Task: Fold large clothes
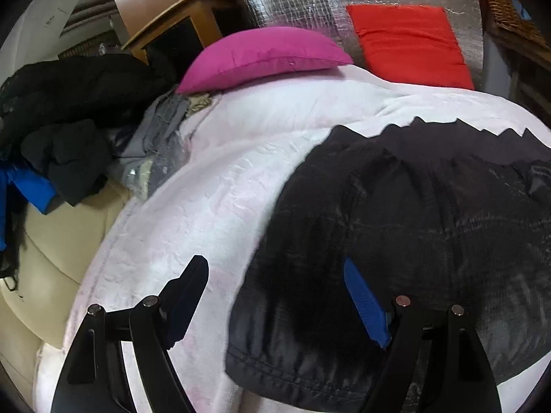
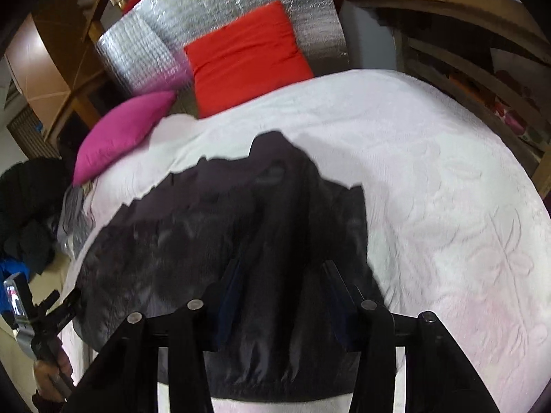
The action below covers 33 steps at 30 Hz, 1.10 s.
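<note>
While dark garment (image 1: 413,227) lies flat on white cover (image 1: 213,186), we see left gripper (image 1: 275,296) fingers wide, holding nothing; right gripper (image 2: 280,296) half-open over garment, pads not pressing.

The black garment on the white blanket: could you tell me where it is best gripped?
I would grip the black garment at its stitched hem corner nearest the left gripper, coming from the near side: that edge lies flat on the white blanket, unobstructed.
</note>
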Available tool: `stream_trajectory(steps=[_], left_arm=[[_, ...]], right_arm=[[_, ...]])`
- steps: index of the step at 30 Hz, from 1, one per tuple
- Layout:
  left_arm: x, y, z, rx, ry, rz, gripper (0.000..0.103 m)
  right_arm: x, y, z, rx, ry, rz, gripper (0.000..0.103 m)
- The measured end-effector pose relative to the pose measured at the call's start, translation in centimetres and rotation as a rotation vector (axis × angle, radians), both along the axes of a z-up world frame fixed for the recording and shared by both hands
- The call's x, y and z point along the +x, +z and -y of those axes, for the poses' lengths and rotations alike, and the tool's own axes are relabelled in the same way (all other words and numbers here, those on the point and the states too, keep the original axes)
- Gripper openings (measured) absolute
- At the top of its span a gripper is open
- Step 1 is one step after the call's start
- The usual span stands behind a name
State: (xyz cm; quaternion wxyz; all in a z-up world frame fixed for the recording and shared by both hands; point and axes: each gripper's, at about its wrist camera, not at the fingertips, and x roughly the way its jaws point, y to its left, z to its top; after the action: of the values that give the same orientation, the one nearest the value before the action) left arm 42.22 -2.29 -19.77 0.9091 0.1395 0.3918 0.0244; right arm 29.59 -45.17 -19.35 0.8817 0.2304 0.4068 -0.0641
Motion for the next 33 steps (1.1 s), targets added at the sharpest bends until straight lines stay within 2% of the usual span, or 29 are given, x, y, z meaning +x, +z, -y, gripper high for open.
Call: stream_trajectory(steps=[5,7,11,14,17,21,24,28,33], left_arm=[[-0.2,-0.6,0.4,0.014,-0.028,0.014,0.081],[-0.2,-0.7,0.3,0.011,-0.032,0.013,0.081],[0.2,-1.1,0.2,0.013,-0.044,0.006,0.081],[0.4,-1.1,0.3,0.016,-0.051,0.007,0.081],[0.4,-1.2,0.4,0.019,-0.056,0.009,0.081],[0.4,-1.4,0.5,0.035,-0.074,0.014,0.081],[0.3,-1.5,0.5,0.042,-0.083,0.017,0.081],[0.3,-1.5,0.4,0.039,-0.084,0.015,0.081],[0.2,-1.3,0.5,0.044,-0.083,0.014,0.081]], right_arm=[[1.7,-2.6,-1.1,-0.023,0.003,-0.125,0.050],[2.2,-3.0,-1.2,-0.035,0.001,-0.139,0.051],[2.5,-2.3,-1.0,-0.026,0.004,-0.130,0.051],[2.2,-0.4,-0.5,0.002,-0.017,-0.042,0.051],[2.3,1.3,-0.4,-0.016,-0.027,0.037,0.051],[4.2,-0.6,-0.3,0.019,-0.022,-0.025,0.051],[5.9,-3.2,-0.5,0.026,-0.012,-0.134,0.051],[5.8,-3.6,-0.5,0.038,-0.016,-0.135,0.053],[3.7,-2.0,-0.7,0.080,0.003,-0.088,0.053]])
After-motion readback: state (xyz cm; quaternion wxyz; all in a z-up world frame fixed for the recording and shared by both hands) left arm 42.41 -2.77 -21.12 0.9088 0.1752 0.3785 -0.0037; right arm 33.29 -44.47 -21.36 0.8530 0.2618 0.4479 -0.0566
